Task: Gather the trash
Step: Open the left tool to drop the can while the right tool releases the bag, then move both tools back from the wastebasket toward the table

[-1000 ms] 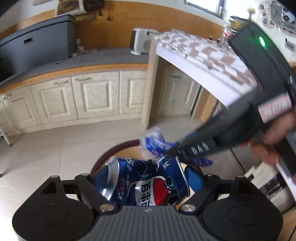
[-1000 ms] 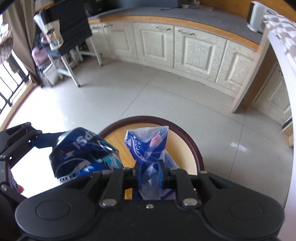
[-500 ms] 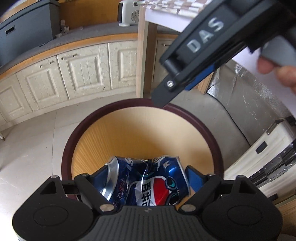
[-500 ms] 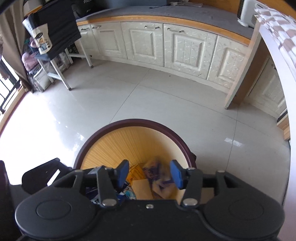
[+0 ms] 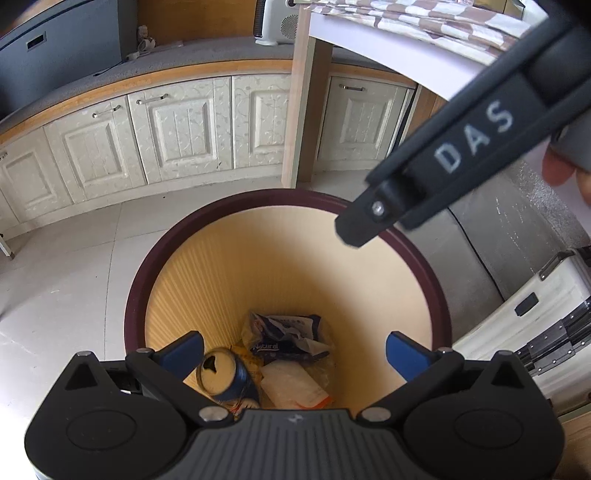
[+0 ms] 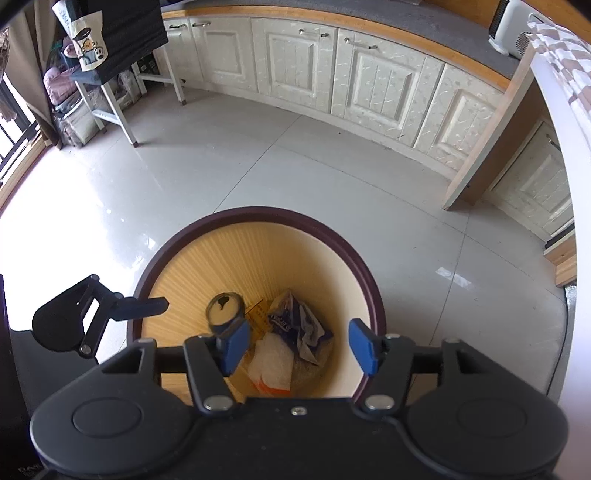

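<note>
A round waste bin with a dark maroon rim [image 5: 137,280] [image 6: 373,295] and pale wood inside stands on the floor below both grippers. At its bottom lie a crushed blue Pepsi can [image 5: 221,376] [image 6: 224,309], a blue and white plastic wrapper [image 5: 284,336] [image 6: 299,325] and a white packet [image 5: 295,384] [image 6: 273,365]. My left gripper [image 5: 293,350] is open and empty above the bin. My right gripper [image 6: 299,345] is open and empty above the bin; its body crosses the upper right of the left wrist view [image 5: 443,162].
Cream cabinets [image 5: 173,129] [image 6: 373,85] with a grey counter line the far wall. A wooden table leg [image 5: 299,122] and a table with a checked cloth [image 5: 406,18] stand at the right. A white suitcase [image 5: 535,314] sits beside the bin. A stool [image 6: 122,96] stands at the far left.
My left gripper opened and the Pepsi can fell into the bin. My right gripper let the blue wrapper drop into the bin and opened wider.
</note>
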The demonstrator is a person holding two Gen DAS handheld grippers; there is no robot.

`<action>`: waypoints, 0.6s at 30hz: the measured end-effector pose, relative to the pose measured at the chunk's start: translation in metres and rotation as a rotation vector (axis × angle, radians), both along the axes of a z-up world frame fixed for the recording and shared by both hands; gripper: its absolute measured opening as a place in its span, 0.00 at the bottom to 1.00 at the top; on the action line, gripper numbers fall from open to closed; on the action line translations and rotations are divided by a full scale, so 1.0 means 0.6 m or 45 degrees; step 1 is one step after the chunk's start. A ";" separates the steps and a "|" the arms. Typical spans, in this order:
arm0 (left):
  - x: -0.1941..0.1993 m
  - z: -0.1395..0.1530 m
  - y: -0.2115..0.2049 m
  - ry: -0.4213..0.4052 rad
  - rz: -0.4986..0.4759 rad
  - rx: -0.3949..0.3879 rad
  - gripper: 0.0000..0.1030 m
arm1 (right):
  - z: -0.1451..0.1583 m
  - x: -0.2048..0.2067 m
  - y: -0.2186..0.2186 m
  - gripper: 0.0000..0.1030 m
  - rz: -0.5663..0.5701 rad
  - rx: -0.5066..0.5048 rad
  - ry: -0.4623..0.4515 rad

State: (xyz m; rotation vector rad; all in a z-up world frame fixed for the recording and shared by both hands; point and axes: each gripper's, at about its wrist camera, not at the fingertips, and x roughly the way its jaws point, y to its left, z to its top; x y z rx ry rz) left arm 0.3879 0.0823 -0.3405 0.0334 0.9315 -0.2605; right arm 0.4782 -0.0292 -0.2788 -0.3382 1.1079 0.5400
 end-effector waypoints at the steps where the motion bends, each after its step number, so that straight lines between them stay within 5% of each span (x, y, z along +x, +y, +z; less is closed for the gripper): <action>1: -0.002 0.002 -0.001 -0.004 -0.001 -0.001 1.00 | 0.000 -0.001 0.000 0.61 0.005 -0.001 0.000; 18: -0.066 0.086 0.017 -0.041 0.001 0.011 1.00 | 0.030 -0.050 -0.030 0.68 -0.150 0.043 -0.048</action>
